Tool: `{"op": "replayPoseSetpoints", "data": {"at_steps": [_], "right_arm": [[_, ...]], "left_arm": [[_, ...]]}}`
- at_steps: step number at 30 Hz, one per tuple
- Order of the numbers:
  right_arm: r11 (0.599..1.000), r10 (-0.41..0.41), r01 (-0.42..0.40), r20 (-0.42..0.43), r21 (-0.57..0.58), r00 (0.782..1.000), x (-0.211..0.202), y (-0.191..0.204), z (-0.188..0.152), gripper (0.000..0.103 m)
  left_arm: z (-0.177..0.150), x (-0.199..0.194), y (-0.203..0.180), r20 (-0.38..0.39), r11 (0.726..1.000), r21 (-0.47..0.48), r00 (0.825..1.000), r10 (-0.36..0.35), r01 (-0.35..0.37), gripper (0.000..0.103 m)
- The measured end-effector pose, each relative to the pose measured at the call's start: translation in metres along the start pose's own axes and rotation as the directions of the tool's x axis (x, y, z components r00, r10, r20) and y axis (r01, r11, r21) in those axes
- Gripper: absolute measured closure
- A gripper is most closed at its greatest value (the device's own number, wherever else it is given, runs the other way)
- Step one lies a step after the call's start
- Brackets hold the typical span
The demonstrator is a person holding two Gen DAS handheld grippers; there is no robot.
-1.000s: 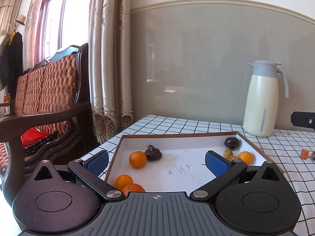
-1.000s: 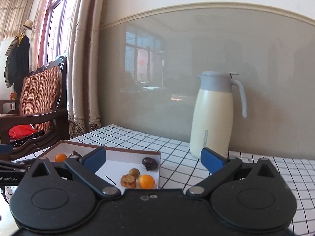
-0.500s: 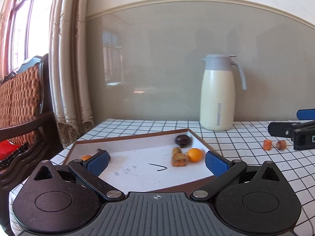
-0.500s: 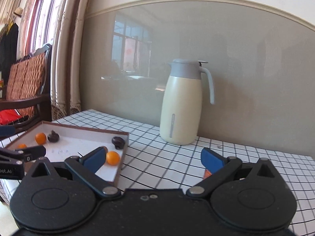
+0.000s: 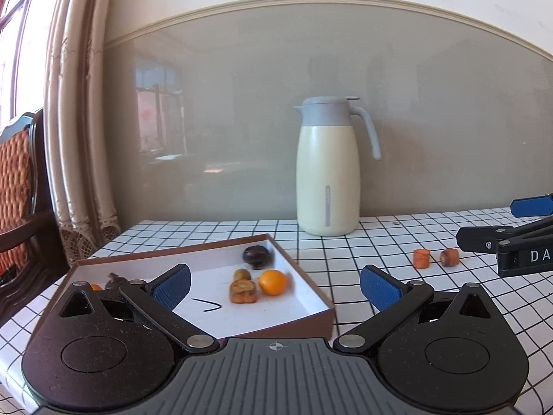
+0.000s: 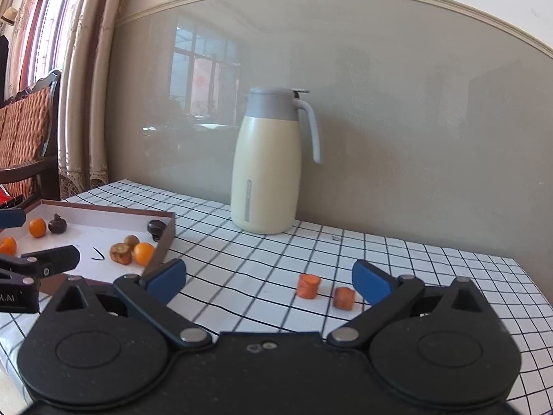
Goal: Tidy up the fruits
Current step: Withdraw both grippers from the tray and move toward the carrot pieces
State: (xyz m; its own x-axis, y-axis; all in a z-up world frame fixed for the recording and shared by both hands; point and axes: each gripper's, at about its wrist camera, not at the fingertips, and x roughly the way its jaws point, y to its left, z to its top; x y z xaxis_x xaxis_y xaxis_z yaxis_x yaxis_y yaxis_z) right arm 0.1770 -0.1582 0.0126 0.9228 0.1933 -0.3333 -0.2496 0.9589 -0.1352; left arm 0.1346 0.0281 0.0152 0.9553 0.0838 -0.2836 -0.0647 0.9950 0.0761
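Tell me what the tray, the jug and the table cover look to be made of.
Tray: likely cardboard, matte; thin brown walls, white paper-like floor with pen marks.
Jug: probably coated metal or plastic; smooth cream body with a soft sheen, grey matte plastic-looking lid and handle.
Table cover: cloth or vinyl, I cannot tell which; white with a black grid whose lines waver slightly.
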Motion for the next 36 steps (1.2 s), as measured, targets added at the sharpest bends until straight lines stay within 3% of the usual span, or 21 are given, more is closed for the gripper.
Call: {"op": "replayPoseSetpoints", "data": {"at_steps": [12, 16, 25, 36], "right_arm": [[0.988, -0.14, 0.144, -0.065, 0.053, 0.988, 0.029, -0.055, -0.011, 0.009], [0.981, -0.174, 0.181, -0.094, 0.075, 0.98, 0.047, -0.07, -0.015, 0.009], [0.977, -0.194, 0.206, -0.191, 0.047, 0.962, 0.097, -0.079, -0.029, 0.011], [0.974, -0.209, 0.224, -0.279, 0.022, 0.937, 0.149, -0.086, -0.026, 0.015]], "left_arm": [[0.013, 0.034, -0.058, -0.005, 0.993, 0.029, 0.994, -0.114, 0.114, 0.0], [0.014, 0.056, -0.072, -0.027, 0.992, 0.016, 0.992, -0.123, 0.123, 0.0], [0.009, 0.1, -0.094, -0.096, 0.991, 0.013, 0.987, -0.129, 0.13, 0.0], [0.015, 0.135, -0.103, -0.118, 0.988, -0.006, 0.981, -0.154, 0.154, 0.0]]}}
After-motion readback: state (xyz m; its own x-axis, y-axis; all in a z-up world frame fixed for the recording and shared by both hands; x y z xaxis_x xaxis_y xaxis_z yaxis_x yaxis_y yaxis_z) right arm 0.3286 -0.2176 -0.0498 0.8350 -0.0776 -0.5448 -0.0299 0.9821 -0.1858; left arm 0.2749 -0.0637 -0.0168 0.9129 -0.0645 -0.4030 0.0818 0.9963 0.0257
